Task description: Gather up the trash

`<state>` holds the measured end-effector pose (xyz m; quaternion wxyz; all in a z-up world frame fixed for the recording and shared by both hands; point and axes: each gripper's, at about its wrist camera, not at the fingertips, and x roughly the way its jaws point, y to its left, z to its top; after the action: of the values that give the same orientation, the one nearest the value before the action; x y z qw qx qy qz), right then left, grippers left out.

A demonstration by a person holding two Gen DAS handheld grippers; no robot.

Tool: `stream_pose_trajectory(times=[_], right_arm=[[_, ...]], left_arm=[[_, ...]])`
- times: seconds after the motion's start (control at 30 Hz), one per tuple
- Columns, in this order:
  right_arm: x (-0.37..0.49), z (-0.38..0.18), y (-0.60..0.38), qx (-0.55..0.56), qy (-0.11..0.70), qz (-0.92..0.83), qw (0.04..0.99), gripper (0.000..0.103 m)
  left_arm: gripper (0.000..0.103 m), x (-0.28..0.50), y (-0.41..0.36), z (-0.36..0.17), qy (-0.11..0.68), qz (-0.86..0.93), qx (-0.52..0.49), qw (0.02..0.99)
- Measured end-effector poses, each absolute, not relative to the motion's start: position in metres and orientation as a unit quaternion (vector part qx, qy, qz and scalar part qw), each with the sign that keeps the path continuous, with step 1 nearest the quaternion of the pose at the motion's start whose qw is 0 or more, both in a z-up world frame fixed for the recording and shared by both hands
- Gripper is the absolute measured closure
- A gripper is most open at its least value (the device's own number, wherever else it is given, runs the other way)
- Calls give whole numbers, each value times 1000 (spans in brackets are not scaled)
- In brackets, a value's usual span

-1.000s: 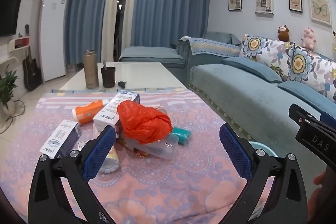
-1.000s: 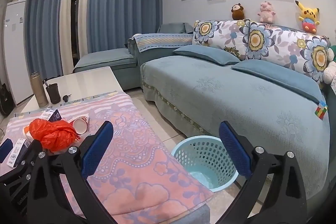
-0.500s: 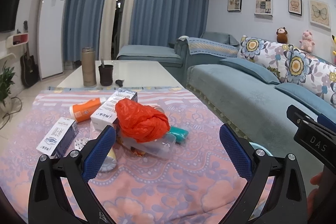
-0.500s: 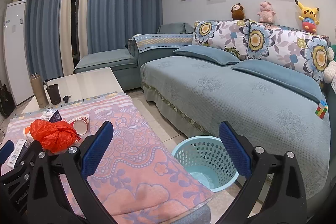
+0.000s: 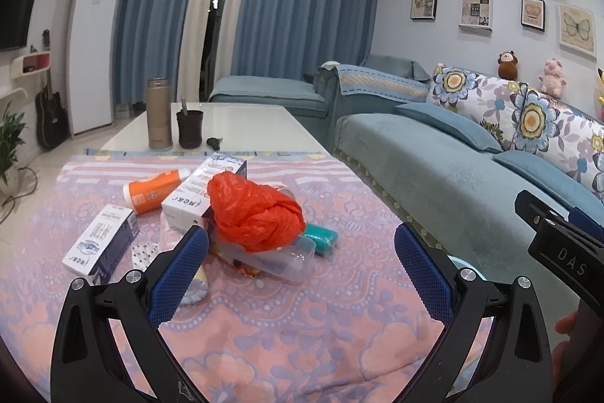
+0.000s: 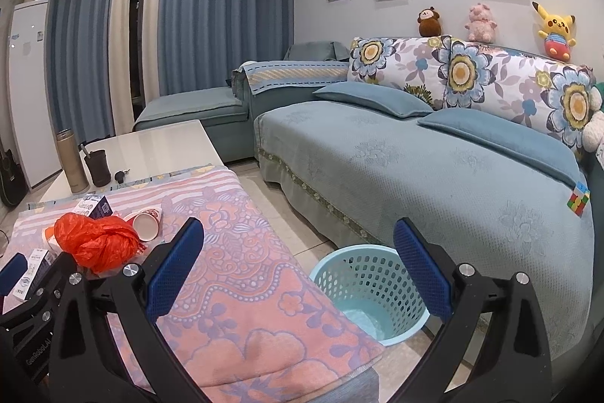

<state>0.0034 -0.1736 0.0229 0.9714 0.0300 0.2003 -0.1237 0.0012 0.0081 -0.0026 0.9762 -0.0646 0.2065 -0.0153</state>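
Trash (image 5: 256, 214) lies heaped; right claw (image 6: 298, 267), marked "DAS", and left claw (image 5: 300, 267) gape.

Your table (image 5: 309, 346), pink patterned cloth, orange bag (image 5: 256, 214) central, boxes (image 5: 100, 238) left of it, orange bottle (image 5: 154, 189) behind-left, teal basket (image 6: 372, 289) on floor.

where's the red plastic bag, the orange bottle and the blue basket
red plastic bag (image 5: 256, 214), left wrist view, middle of the crumpled bag
orange bottle (image 5: 151, 193), left wrist view, on its orange body
blue basket (image 6: 368, 276), right wrist view, on its perforated wall
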Motion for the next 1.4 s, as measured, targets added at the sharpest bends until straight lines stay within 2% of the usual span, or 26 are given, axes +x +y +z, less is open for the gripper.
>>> stream_pose_trajectory(times=[1.4], right_arm=[[6,20,-174,27,212,-111,971,8]], left_arm=[[7,0,12,-1,203,-19,-71,976]])
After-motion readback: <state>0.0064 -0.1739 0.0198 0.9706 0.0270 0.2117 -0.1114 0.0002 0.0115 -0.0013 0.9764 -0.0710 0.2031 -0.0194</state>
